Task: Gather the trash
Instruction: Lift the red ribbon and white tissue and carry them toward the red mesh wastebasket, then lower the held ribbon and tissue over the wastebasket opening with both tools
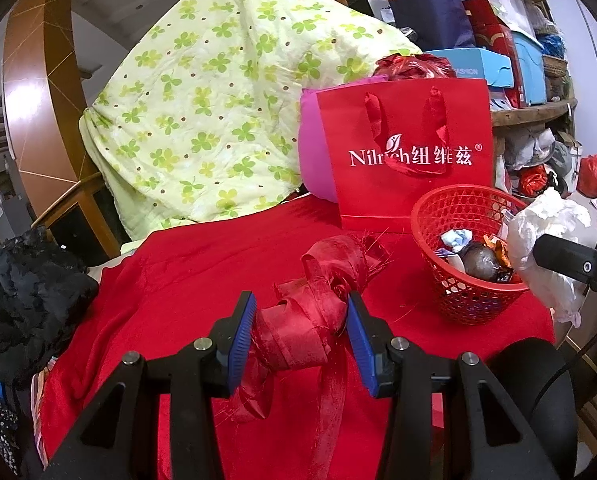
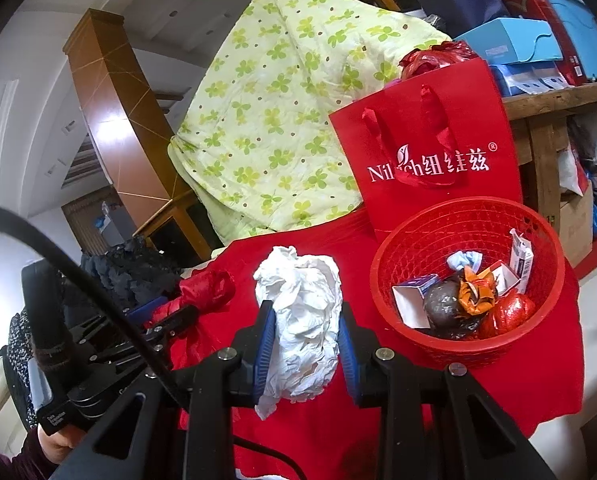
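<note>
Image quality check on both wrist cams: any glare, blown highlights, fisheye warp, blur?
Left wrist view: strong fisheye bend with dark corner vignette; glare patch on the curved wooden panel; the red ribbon in the left gripper is sharp. Right wrist view: same warp; the crumpled white paper in the right gripper is nearly blown out; the red basket stays crisp.

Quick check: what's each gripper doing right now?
Left gripper: jaws shut on the red ribbon.
Right gripper: jaws shut on the crumpled white paper.
</note>
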Tool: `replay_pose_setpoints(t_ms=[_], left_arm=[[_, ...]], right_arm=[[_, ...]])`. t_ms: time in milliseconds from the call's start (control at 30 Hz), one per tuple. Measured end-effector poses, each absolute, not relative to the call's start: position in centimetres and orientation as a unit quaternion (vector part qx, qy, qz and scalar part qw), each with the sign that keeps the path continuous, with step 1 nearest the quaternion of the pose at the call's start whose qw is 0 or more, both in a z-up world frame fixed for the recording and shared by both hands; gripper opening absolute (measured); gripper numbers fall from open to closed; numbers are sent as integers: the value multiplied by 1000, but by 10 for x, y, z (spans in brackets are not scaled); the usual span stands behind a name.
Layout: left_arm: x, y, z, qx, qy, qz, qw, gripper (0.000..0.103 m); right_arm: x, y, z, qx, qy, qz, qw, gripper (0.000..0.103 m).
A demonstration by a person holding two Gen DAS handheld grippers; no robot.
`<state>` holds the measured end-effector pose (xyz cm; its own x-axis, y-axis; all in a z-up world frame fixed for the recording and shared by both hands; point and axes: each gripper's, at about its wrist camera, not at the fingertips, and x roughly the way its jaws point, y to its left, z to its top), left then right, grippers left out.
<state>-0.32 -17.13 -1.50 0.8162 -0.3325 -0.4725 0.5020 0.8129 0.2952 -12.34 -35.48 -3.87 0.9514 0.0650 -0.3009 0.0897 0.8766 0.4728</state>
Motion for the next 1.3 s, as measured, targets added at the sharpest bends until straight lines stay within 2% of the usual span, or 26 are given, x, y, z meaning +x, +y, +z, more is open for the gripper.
replay_pose_setpoints(t_ms=[1300], left_arm=[[-29,-249,-25,272,201,-269,902,47]], right_arm=[[-155,-412,-46,286,121,-40,950,33]])
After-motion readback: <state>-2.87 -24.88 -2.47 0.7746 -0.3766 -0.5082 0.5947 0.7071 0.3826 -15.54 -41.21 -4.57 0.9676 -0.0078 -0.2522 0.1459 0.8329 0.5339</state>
